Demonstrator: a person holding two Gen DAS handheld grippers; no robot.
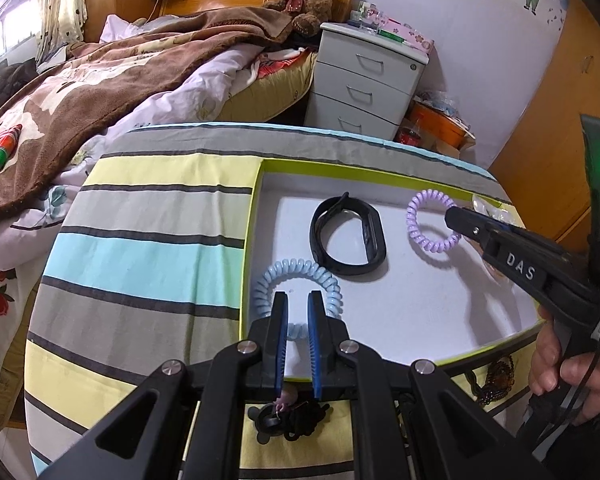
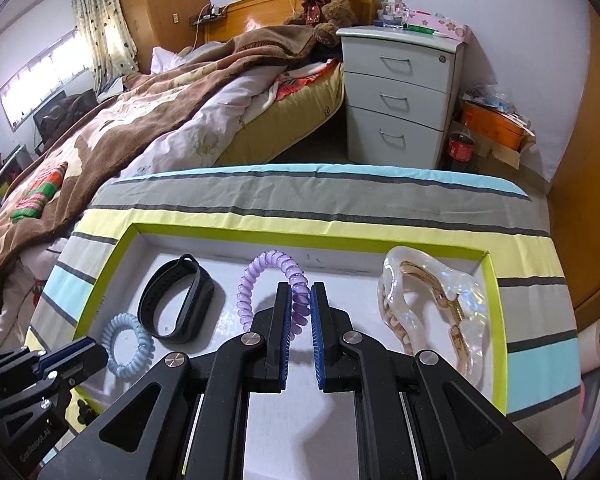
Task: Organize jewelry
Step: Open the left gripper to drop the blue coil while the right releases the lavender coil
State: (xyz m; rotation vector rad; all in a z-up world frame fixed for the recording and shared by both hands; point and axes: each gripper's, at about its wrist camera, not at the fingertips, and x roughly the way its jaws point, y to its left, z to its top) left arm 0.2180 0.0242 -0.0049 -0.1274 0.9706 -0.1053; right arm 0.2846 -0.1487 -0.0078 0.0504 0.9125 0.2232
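A shallow white tray with a lime rim (image 1: 256,208) (image 2: 100,284) sits on a striped cloth. In it lie a light blue spiral hair tie (image 1: 268,284) (image 2: 127,346), a black wristband (image 1: 347,236) (image 2: 176,300), a purple spiral hair tie (image 1: 428,220) (image 2: 256,280) and a pearly claw clip (image 2: 432,308). My left gripper (image 1: 297,300) is slightly open over the near side of the blue tie, not gripping it. My right gripper (image 2: 300,292) is slightly open, its jaws straddling the near right part of the purple tie, with a gap on both sides; it also shows in the left wrist view (image 1: 456,218).
A black hair tie with a bead (image 1: 296,420) and a brown beaded string (image 1: 496,380) lie on the cloth in front of the tray. A bed (image 2: 140,120) and a grey drawer unit (image 2: 400,96) stand behind the table.
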